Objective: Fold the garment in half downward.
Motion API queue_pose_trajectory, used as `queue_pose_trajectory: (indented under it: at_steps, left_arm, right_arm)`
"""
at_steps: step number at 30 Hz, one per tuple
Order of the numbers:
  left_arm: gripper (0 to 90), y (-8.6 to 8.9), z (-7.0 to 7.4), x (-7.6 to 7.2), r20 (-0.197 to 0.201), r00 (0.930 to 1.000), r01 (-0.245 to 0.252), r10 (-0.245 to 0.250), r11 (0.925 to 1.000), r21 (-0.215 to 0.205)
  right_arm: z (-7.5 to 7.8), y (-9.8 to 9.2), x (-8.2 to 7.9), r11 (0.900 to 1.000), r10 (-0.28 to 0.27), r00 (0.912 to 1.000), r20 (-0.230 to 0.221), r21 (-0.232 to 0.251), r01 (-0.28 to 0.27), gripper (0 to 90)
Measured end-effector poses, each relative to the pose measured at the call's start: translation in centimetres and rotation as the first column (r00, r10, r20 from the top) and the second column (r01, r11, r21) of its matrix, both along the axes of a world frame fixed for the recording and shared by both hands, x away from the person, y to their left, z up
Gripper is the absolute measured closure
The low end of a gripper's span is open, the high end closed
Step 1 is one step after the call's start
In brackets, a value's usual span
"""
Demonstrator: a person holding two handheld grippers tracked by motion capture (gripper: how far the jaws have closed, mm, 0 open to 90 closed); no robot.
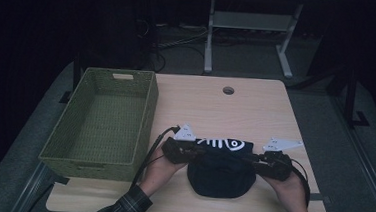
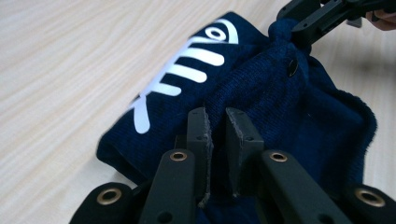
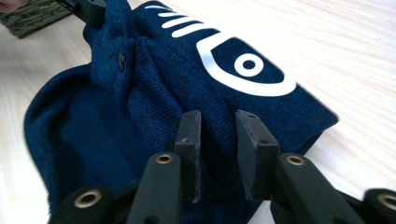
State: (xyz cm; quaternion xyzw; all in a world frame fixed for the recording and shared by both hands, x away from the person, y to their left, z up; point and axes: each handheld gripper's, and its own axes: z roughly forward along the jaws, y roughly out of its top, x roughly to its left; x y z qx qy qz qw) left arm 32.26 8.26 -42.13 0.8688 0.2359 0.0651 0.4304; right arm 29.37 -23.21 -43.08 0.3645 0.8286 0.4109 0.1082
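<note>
Navy beanie (image 1: 221,171) on table between left gripper (image 2: 217,123) and right gripper (image 3: 219,126), both slightly parted.

Cloth (image 1: 221,171), lower centre of the high view: dark navy knit, white fish-skeleton print with ribs and ringed eye along its top edge. Basket (image 1: 72,153), left: olive green weave. Table (image 1: 256,111): pale wood grain, dark round hole up top. Both tongs, left (image 2: 217,123) and right (image 3: 219,128): black, brass-coloured rivets, light grey top plates. Sleeve (image 1: 126,207), bottom left: dark plaid.

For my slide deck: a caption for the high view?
Two grippers flank a navy fish-skeleton cloth beside a green basket.
</note>
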Motion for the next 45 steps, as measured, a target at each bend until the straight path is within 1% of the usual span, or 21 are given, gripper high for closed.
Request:
queue_pose_trajectory:
  at_steps: [7,10,12,13,14,16,19,20,22,23,24,27,28,30,31,32,33,34,36,38,45]
  left_arm:
    - [71.1,0.3,-0.3,-0.9,-0.026,0.9997,0.004,-0.004,1.0000,-0.006]
    - [68.9,0.5,-0.4,-1.2,-0.037,0.9993,0.003,-0.003,1.0000,-0.004]
    - [63.5,0.6,-0.5,-1.5,-0.048,0.9988,0.006,-0.006,1.0000,-0.008]
    - [63.5,0.7,-0.6,-1.6,-0.048,0.9988,0.005,-0.005,0.9999,-0.010]
    - [60.4,0.8,-0.4,-1.8,-0.049,0.9988,0.005,-0.006,0.9999,-0.014]
    - [59.2,0.9,-0.2,-1.9,-0.047,0.9989,0.005,-0.006,0.9998,-0.021]
    - [59.2,1.3,0.7,-2.2,-0.034,0.9994,0.009,-0.010,0.9993,-0.036]
    - [59.2,1.6,1.3,-2.3,-0.024,0.9997,0.009,-0.010,0.9988,-0.049]
    - [59.9,1.7,1.6,-2.4,-0.019,0.9997,0.011,-0.012,0.9985,-0.053]
    - [60.6,1.8,1.9,-2.5,-0.018,0.9998,0.012,-0.013,0.9983,-0.057]
    - [61.4,2.1,2.4,-2.5,-0.006,0.9999,0.008,-0.009,0.9976,-0.069]
    - [64.7,2.3,2.9,-2.4,0.000,1.0000,0.004,-0.004,0.9969,-0.079]
    - [71.0,2.5,3.1,-2.1,0.003,1.0000,0.010,-0.009,0.9964,-0.084]
    - [73.0,2.5,3.3,-2.0,0.009,0.9999,0.009,-0.008,0.9964,-0.085]
    - [75.3,2.4,3.4,-1.9,0.010,0.9999,0.012,-0.012,0.9964,-0.084]
    - [80.8,2.3,3.5,-1.7,0.009,0.9998,0.017,-0.017,0.9967,-0.079]
    - [82.8,2.3,3.5,-1.7,0.009,0.9998,0.017,-0.017,0.9967,-0.079]
    - [82.8,2.3,3.5,-1.5,0.008,0.9998,0.020,-0.020,0.9969,-0.076]
    - [89.1,2.2,3.6,-1.1,0.012,0.9996,0.028,-0.027,0.9972,-0.069]
    - [89.7,2.0,3.6,-0.7,0.018,0.9996,0.024,-0.023,0.9975,-0.066]
    - [89.8,1.4,3.5,1.2,0.027,0.9996,-0.010,0.012,0.9986,-0.052]
  right_arm:
    - [-0.4,-0.1,-1.0,1.000,0.006,0.9998,-0.017,0.013,-0.006,66.4]
    - [-0.4,-0.2,-1.3,1.000,0.008,0.9997,-0.022,0.017,-0.008,64.1]
    - [-0.3,-0.2,-1.6,1.000,0.011,0.9998,-0.019,0.025,-0.010,59.6]
    - [-0.3,-0.2,-1.6,1.000,0.011,0.9998,-0.019,0.025,-0.010,59.6]
    - [0.0,-0.3,-1.9,0.999,0.022,0.9997,-0.008,0.039,-0.021,56.3]
    - [0.4,-0.4,-2.2,0.998,0.020,0.9998,-0.002,0.055,-0.020,54.4]
    - [1.0,-0.7,-2.3,0.998,0.021,0.9997,0.011,0.065,-0.022,53.6]
    - [1.6,-0.9,-2.5,0.997,0.021,0.9994,0.029,0.080,-0.023,53.6]
    - [1.9,-1.0,-2.5,0.996,0.019,0.9993,0.032,0.090,-0.022,54.1]
    - [2.4,-1.3,-2.6,0.994,0.017,0.9991,0.038,0.104,-0.021,54.9]
    - [2.7,-1.4,-2.6,0.994,0.015,0.9989,0.044,0.109,-0.020,55.8]
    - [3.1,-1.6,-2.6,0.993,0.012,0.9984,0.055,0.115,-0.018,59.7]
    - [3.4,-1.7,-2.4,0.993,0.011,0.9982,0.059,0.117,-0.018,68.3]
    - [3.5,-1.7,-2.3,0.994,0.009,0.9980,0.062,0.110,-0.015,70.7]
    - [3.5,-1.7,-2.1,0.994,0.007,0.9980,0.063,0.106,-0.013,76.4]
    - [3.4,-1.6,-1.8,0.995,0.007,0.9980,0.063,0.096,-0.013,84.4]
    - [3.4,-1.6,-1.8,0.995,0.007,0.9980,0.063,0.096,-0.013,84.4]
    - [3.4,-1.6,-1.6,0.996,0.008,0.9981,0.061,0.090,-0.013,89.4]
    - [3.2,-1.4,-1.2,0.997,0.008,0.9982,0.060,0.077,-0.013,90.0]
    - [3.0,-1.1,-0.6,0.998,0.011,0.9989,0.046,0.063,-0.013,90.0]
    - [2.4,-0.6,0.2,0.999,0.010,0.9994,0.034,0.040,-0.011,90.0]
